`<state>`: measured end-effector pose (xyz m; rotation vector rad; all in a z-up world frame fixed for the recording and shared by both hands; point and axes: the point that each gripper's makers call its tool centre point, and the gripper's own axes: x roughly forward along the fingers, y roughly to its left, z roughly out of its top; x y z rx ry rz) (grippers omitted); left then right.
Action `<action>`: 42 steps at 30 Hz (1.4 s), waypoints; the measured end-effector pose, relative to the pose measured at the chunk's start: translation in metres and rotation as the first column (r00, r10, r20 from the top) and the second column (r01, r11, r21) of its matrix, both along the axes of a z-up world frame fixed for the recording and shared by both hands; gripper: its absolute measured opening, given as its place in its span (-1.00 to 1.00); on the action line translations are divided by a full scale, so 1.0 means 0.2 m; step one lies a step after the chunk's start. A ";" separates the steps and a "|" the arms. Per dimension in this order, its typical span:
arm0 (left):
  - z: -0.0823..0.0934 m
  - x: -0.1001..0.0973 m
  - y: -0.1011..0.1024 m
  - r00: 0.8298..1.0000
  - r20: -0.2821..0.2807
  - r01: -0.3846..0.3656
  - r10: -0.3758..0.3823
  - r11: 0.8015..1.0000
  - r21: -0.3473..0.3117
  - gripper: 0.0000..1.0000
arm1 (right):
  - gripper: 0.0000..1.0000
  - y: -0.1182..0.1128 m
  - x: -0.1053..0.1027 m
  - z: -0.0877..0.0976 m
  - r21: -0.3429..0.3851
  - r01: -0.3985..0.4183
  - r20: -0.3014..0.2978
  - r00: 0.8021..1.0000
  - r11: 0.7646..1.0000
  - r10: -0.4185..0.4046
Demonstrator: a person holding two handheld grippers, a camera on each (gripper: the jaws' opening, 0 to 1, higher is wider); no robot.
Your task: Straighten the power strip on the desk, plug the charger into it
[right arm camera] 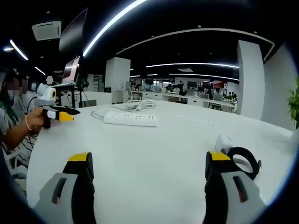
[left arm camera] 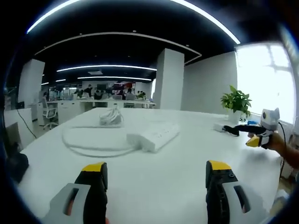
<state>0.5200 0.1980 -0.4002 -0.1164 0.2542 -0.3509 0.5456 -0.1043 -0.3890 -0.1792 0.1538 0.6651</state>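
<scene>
Power strip (left arm camera: 154,135) lies flat on the white desk (left arm camera: 177,177), roughly mid-desk in the left gripper view, set at an angle to that view's jaws. In the right gripper view the same strip (right arm camera: 131,119) sits further back, long side across the view. Its white cable (left arm camera: 93,140) runs off one end, loops in a wide curve on the desk top, and ends in a loose bundle (left arm camera: 112,116) behind the strip.

Charger (right arm camera: 225,142): small white block near the right jaw in the right gripper view, well apart from the strip. A black looped cord (right arm camera: 244,161) lies just beside it (can't tell if the two are joined). In the left gripper view a small white item (left arm camera: 219,126) sits on the far right part of the desk; too small to tell details.

Left gripper (left arm camera: 156,170): jaws spread wide, nothing between them, over bare desk short of the strip.

Right gripper (right arm camera: 152,161): jaws also spread wide, holding nothing, the charger just past the right jaw tip.

Potted plant (left arm camera: 236,101) stands at the far desk edge by the bright window. Open office behind, ceiling light strips, monitor (right arm camera: 71,67) on a stand at left in the right gripper view.
</scene>
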 end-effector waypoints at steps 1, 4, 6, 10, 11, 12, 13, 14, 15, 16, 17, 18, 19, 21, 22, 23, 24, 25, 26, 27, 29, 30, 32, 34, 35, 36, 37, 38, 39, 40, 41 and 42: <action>0.00 0.01 0.00 1.000 0.003 0.001 -0.001 1.000 0.005 0.77 | 0.99 0.01 0.01 -0.01 -0.005 -0.002 -0.003 1.000 1.000 0.002; -0.01 0.05 -0.02 1.000 -0.003 0.006 -0.006 1.000 0.029 0.77 | 0.99 0.02 0.05 -0.05 -0.002 0.003 -0.032 0.999 1.000 -0.003; -0.01 0.06 -0.03 1.000 -0.004 0.011 -0.011 0.999 0.042 0.77 | 0.99 0.05 0.05 -0.07 0.001 -0.011 -0.048 0.999 1.000 0.011; -0.02 0.09 -0.05 1.000 -0.008 0.020 -0.020 0.998 0.055 0.77 | 0.99 0.10 0.06 -0.08 -0.023 -0.031 -0.055 0.998 0.999 0.030; -0.02 0.10 -0.05 1.000 -0.009 0.022 -0.022 0.998 0.057 0.77 | 0.99 0.11 0.07 -0.08 -0.020 -0.036 -0.053 0.998 0.999 0.034; -0.02 0.11 -0.06 1.000 -0.010 0.024 -0.023 0.998 0.058 0.77 | 0.99 0.13 0.07 -0.08 -0.014 -0.042 -0.057 0.998 0.999 0.042; -0.02 0.12 -0.06 1.000 -0.012 0.025 -0.025 0.998 0.059 0.77 | 0.99 0.15 0.08 -0.08 -0.011 -0.050 -0.064 0.997 0.999 0.049; -0.02 0.13 -0.07 1.000 -0.014 0.028 -0.027 0.998 0.059 0.77 | 0.99 0.17 0.09 -0.09 -0.011 -0.058 -0.070 0.996 0.998 0.058; -0.03 0.13 -0.08 0.999 -0.016 0.030 -0.029 0.998 0.061 0.77 | 0.99 0.18 0.09 -0.09 -0.013 -0.066 -0.074 0.995 0.998 0.065; -0.03 0.14 -0.09 0.999 -0.019 0.032 -0.031 0.997 0.064 0.77 | 0.99 0.21 0.09 -0.10 -0.019 -0.076 -0.077 0.994 0.997 0.074; -0.03 0.15 -0.09 0.999 -0.023 0.034 -0.033 0.997 0.066 0.77 | 0.99 0.23 0.10 -0.11 -0.034 -0.091 -0.085 0.992 0.995 0.088; -0.03 0.16 -0.10 0.999 -0.024 0.037 -0.036 0.997 0.068 0.77 | 0.99 0.25 0.11 -0.11 -0.050 -0.101 -0.090 0.991 0.994 0.096; -0.03 0.16 -0.10 0.999 -0.025 0.039 -0.038 0.997 0.068 0.77 | 0.99 0.26 0.11 -0.11 -0.051 -0.103 -0.088 0.991 0.993 0.098; -0.03 0.17 -0.12 0.999 -0.023 0.042 -0.041 0.997 0.067 0.77 | 0.99 0.29 0.13 -0.10 -0.050 -0.114 -0.078 0.991 0.992 0.110; -0.03 0.18 -0.12 0.999 -0.024 0.044 -0.042 0.997 0.068 0.77 | 0.99 0.30 0.13 -0.09 -0.049 -0.119 -0.075 0.991 0.992 0.115; -0.04 0.19 -0.13 0.999 -0.028 0.046 -0.044 0.997 0.070 0.77 | 0.99 0.32 0.14 -0.09 -0.050 -0.124 -0.072 0.990 0.991 0.120; -0.04 0.20 -0.13 0.998 -0.033 0.048 -0.045 0.996 0.072 0.77 | 0.99 0.33 0.16 -0.09 -0.056 -0.128 -0.070 0.990 0.990 0.124; -0.05 0.20 -0.14 0.998 -0.036 0.049 -0.046 0.996 0.074 0.77 | 0.99 0.35 0.17 -0.09 -0.063 -0.132 -0.067 0.990 0.989 0.128; -0.05 0.21 -0.14 0.998 -0.037 0.050 -0.047 0.996 0.077 0.76 | 0.99 0.36 0.19 -0.08 -0.067 -0.135 -0.063 0.989 0.989 0.130; -0.04 0.22 -0.14 0.998 -0.038 0.050 -0.047 0.996 0.078 0.76 | 0.99 0.37 0.21 -0.08 -0.069 -0.139 -0.060 0.989 0.988 0.135; -0.04 0.24 -0.15 0.998 -0.038 0.054 -0.051 0.995 0.081 0.76 | 0.99 0.41 0.24 -0.06 -0.062 -0.152 -0.052 0.988 0.986 0.148; -0.04 0.25 -0.16 0.998 -0.038 0.054 -0.051 0.995 0.080 0.75 | 0.99 0.42 0.26 -0.05 -0.060 -0.157 -0.050 0.987 0.986 0.155; -0.04 0.26 -0.16 0.998 -0.038 0.055 -0.052 0.994 0.090 0.75 | 0.99 0.45 0.28 -0.04 -0.051 -0.166 -0.039 0.986 0.985 0.164; -0.05 0.28 -0.16 0.998 -0.046 0.056 -0.051 0.992 0.109 0.75 | 0.99 0.47 0.30 -0.05 -0.052 -0.177 -0.034 0.984 0.983 0.175; -0.06 0.28 -0.16 0.998 -0.047 0.055 -0.050 0.992 0.111 0.75 | 0.99 0.49 0.31 -0.05 -0.059 -0.184 -0.034 0.983 0.981 0.182; -0.06 0.29 -0.16 0.998 -0.048 0.054 -0.048 0.992 0.114 0.75 | 0.99 0.50 0.33 -0.05 -0.065 -0.190 -0.033 0.982 0.980 0.188; -0.06 0.30 -0.16 0.998 -0.047 0.052 -0.047 0.992 0.113 0.75 | 0.99 0.51 0.34 -0.06 -0.070 -0.196 -0.033 0.980 0.978 0.194; -0.05 0.31 -0.16 0.998 -0.046 0.049 -0.045 0.993 0.112 0.74 | 0.99 0.52 0.35 -0.07 -0.074 -0.202 -0.037 0.979 0.977 0.200; -0.05 0.32 -0.16 0.998 -0.045 0.048 -0.043 0.993 0.110 0.74 | 0.99 0.53 0.36 -0.07 -0.077 -0.208 -0.042 0.978 0.975 0.205; -0.05 0.32 -0.16 0.998 -0.045 0.046 -0.041 0.993 0.109 0.74 | 0.99 0.54 0.37 -0.08 -0.078 -0.211 -0.045 0.977 0.974 0.208; -0.05 0.33 -0.16 0.998 -0.045 0.045 -0.041 0.993 0.108 0.73 | 0.99 0.55 0.38 -0.08 -0.075 -0.219 -0.050 0.975 0.973 0.216; -0.05 0.34 -0.16 0.998 -0.046 0.042 -0.038 0.993 0.106 0.73 | 0.99 0.56 0.39 -0.08 -0.072 -0.220 -0.052 0.975 0.973 0.217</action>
